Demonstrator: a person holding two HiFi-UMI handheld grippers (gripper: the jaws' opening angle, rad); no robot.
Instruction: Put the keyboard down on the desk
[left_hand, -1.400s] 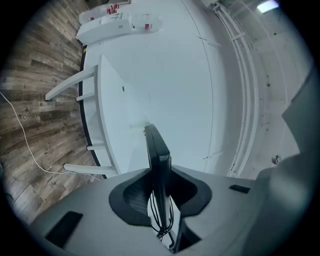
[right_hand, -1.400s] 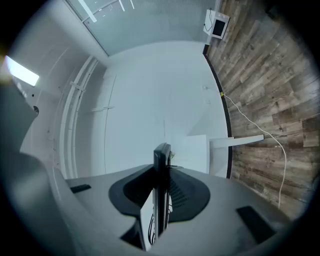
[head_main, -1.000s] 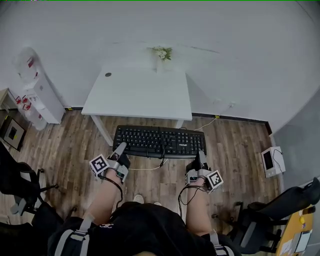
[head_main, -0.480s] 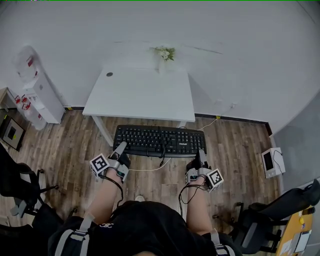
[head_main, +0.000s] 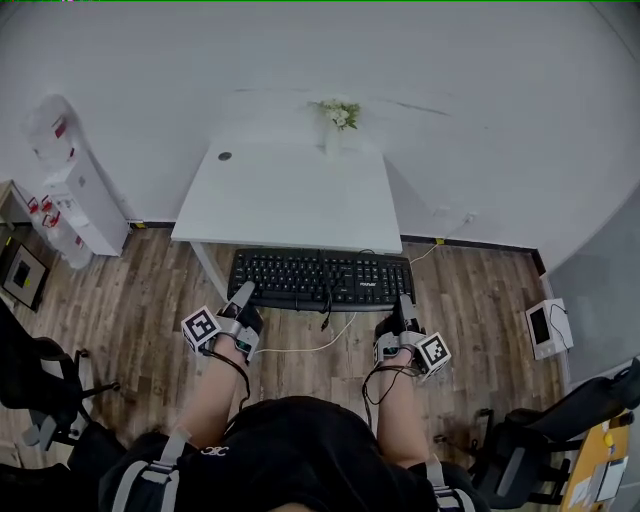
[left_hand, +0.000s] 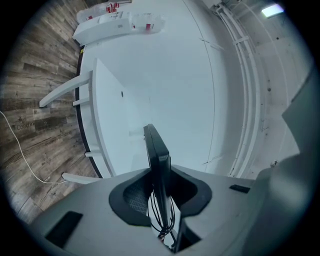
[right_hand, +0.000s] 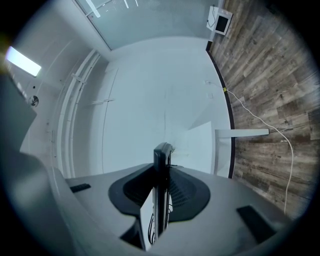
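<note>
Keyboard (head_main: 320, 280) is held flat in the air by 2 grippers, not yet on the desk (head_main: 290, 195). In the head view its far long edge lies just beside the desk's near edge.

Left gripper (head_main: 241, 297): jaws narrow, clamped on the keyboard's near left corner. Right gripper (head_main: 404, 305): jaws narrow, clamped on the near right corner. Both gripper views show the black slab edge-on between the pads.

Cable (head_main: 305, 347) droops below the keyboard over the wood floor (head_main: 150, 290).

Flower vase (head_main: 338, 117) stands at the desk's far edge, toward the right corner.
</note>
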